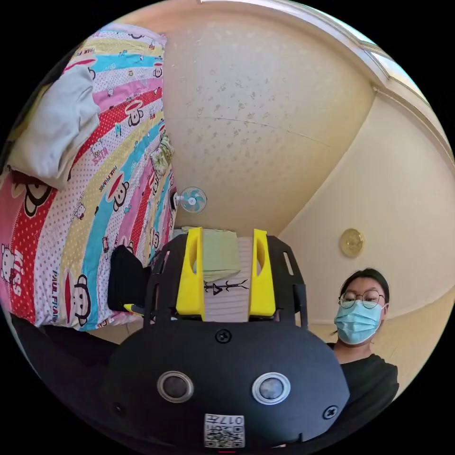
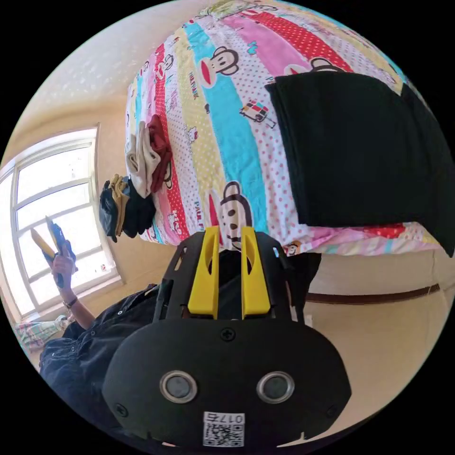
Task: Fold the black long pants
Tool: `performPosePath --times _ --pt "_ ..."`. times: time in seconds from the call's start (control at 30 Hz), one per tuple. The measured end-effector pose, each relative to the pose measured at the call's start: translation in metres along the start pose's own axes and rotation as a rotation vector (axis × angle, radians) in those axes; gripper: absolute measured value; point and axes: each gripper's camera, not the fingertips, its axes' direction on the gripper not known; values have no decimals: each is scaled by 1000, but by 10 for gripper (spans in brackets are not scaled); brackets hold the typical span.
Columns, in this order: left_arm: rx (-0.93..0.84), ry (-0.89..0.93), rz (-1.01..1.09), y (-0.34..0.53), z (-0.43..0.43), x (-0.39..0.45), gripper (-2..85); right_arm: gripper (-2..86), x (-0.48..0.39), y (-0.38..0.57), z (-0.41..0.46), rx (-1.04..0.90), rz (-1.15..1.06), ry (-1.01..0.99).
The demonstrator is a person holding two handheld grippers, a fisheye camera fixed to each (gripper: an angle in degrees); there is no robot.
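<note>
We see the black long pants [image 2: 360, 147] lying flat on the bed with the bright striped cartoon sheet [image 2: 227, 118]. They look like a neat dark block near the bed's edge, and nothing holds them.

The right gripper [image 2: 227, 275], black with yellow fingers [image 2: 204, 275], hangs in the air beside the bed edge, apart from the pants. Its fingers are spread a little and hold nothing.

Farther along the bed lie a small heap of cream and dark red clothes [image 2: 149, 161] and a heap of black and tan clothes [image 2: 121, 208] close to it at the bed's end. By the big bright window [image 2: 52, 213], a person's raised hand [image 2: 64, 268] holds the left gripper [image 2: 50, 239] up. Its yellow fingers are apart there.

In the left gripper view, the left gripper [image 1: 227, 275] points up at the pale ceiling [image 1: 265, 118]. Its yellow fingers [image 1: 190, 275] are spread wide with nothing between them. The same bed sheet [image 1: 109, 189] runs along one side, with a folded grey cloth [image 1: 52, 128] on it and a black bundle [image 1: 125, 279] near the gripper. We cannot tell what the black bundle is. A small blue fan [image 1: 192, 200] sits far off, and a person in a black top [image 1: 369, 379] stands close by.
</note>
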Motion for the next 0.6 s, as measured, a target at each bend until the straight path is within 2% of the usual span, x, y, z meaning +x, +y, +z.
performPosePath --times 0.17,0.33,0.6 --pt "-109 17 -99 7 103 -44 147 89 64 17 -50 111 79 49" --pt "-233 -66 -193 36 203 -95 148 105 103 5 -60 129 118 126" --pt "-285 -198 -229 69 275 -129 148 137 131 -94 -81 231 66 255"
